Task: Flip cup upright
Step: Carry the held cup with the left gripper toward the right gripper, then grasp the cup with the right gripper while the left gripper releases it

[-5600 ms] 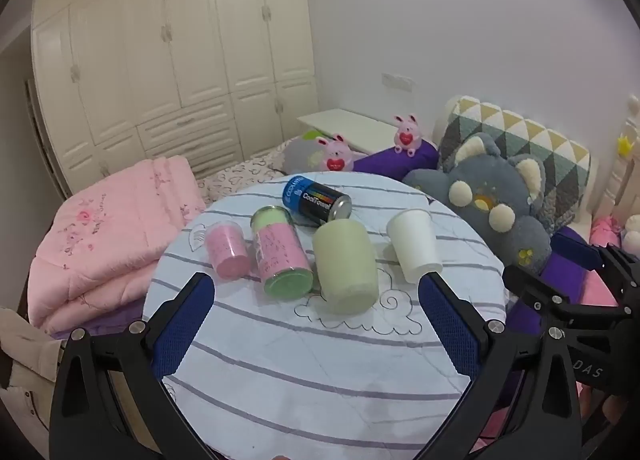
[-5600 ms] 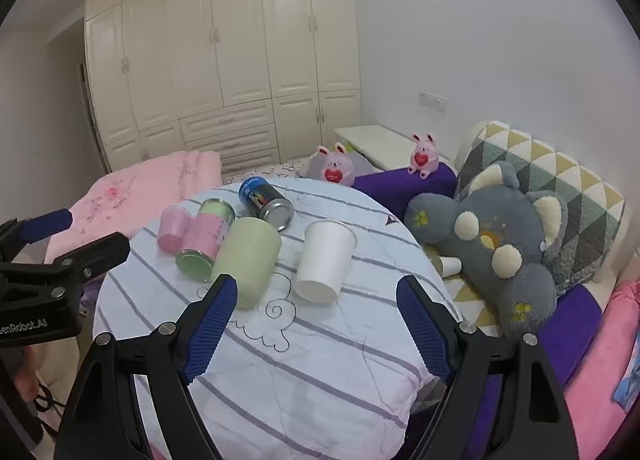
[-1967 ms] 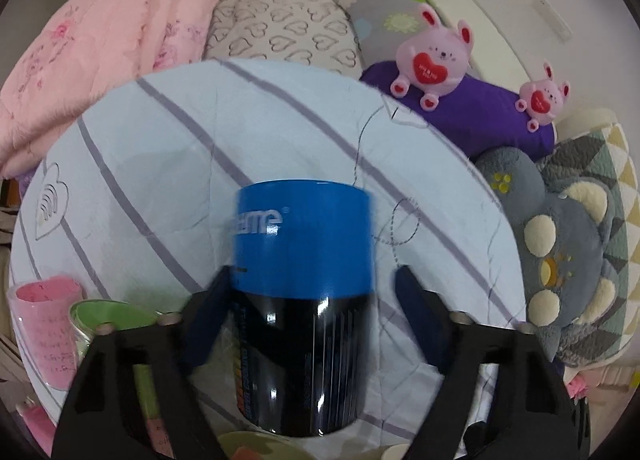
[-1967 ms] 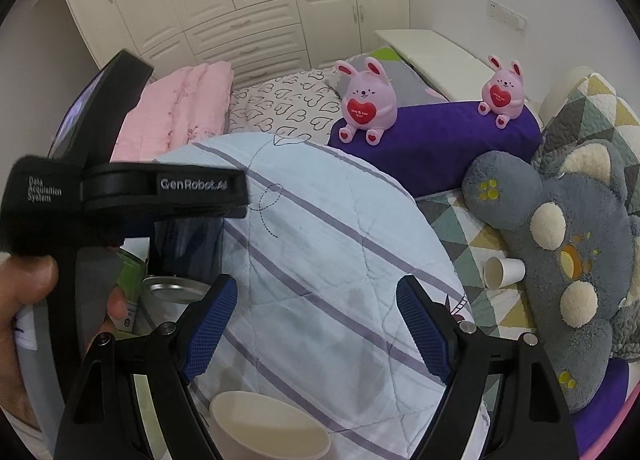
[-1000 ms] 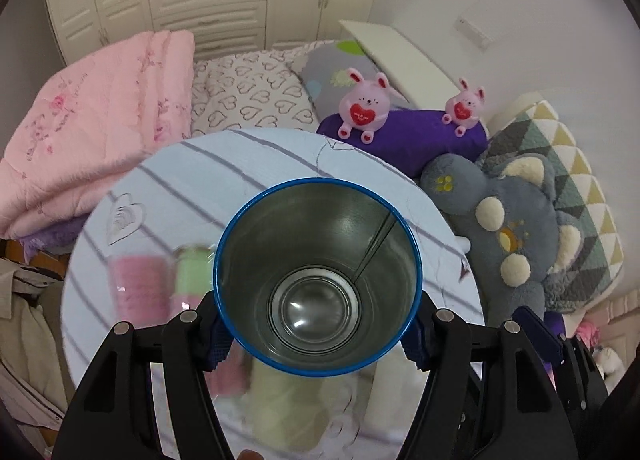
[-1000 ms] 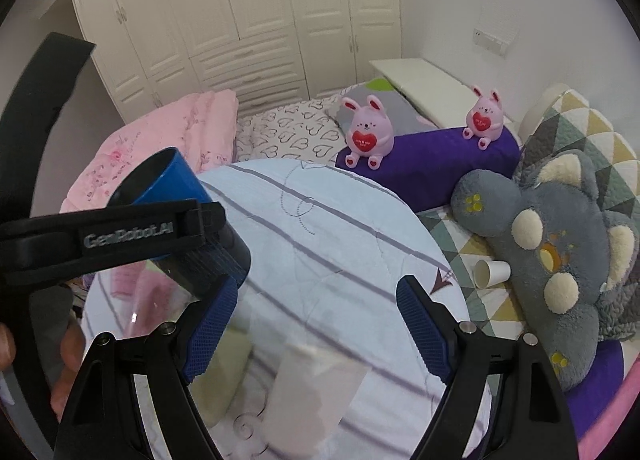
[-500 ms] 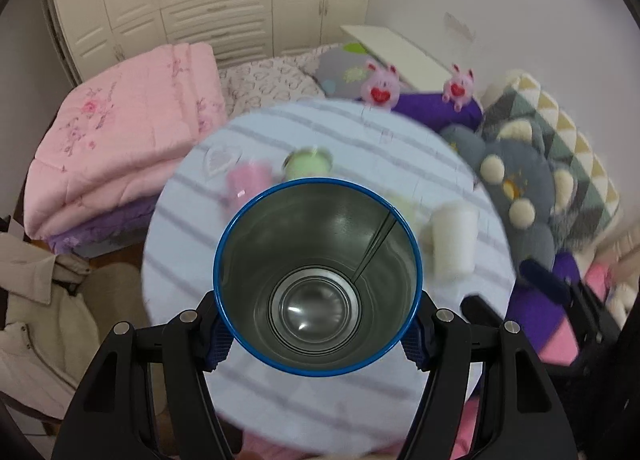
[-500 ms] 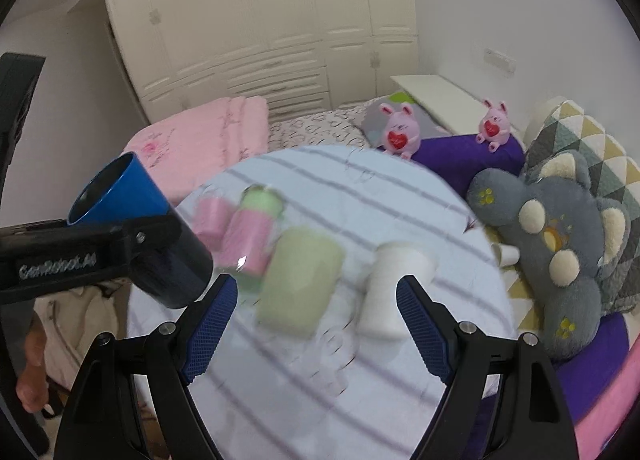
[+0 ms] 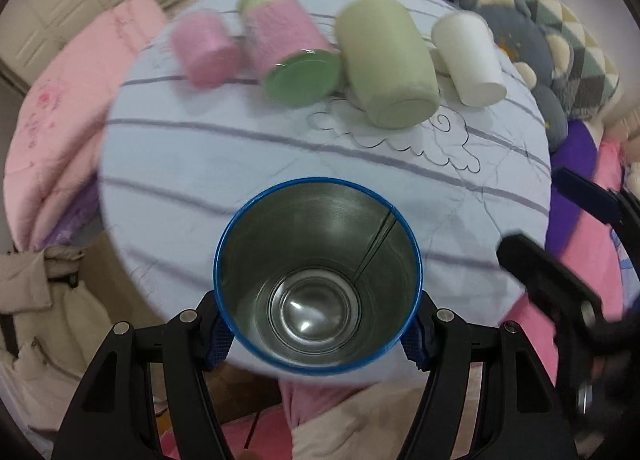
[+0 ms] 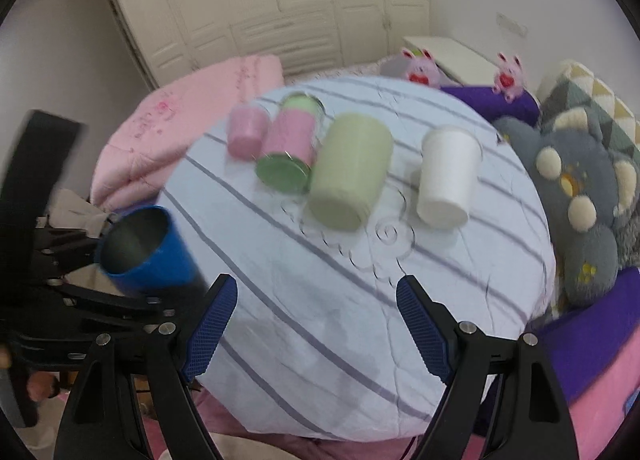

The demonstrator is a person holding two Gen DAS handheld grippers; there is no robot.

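The blue cup [image 9: 316, 280] is pinched at its lower body between the fingers of the left gripper [image 9: 316, 334], mouth facing the camera, held in the air over the near left edge of the round table [image 10: 400, 280], presumably so it can be set down on its base. The right gripper [image 10: 316, 320] is spread wide and holds nothing. Farther back on the table lie a green cup [image 10: 348, 172], a white cup [image 10: 448, 176] and two pink cups [image 10: 288, 144], apparently on their sides

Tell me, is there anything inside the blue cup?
Empty. The left wrist view looks straight into the blue cup, showing only its bare shiny metal bottom.
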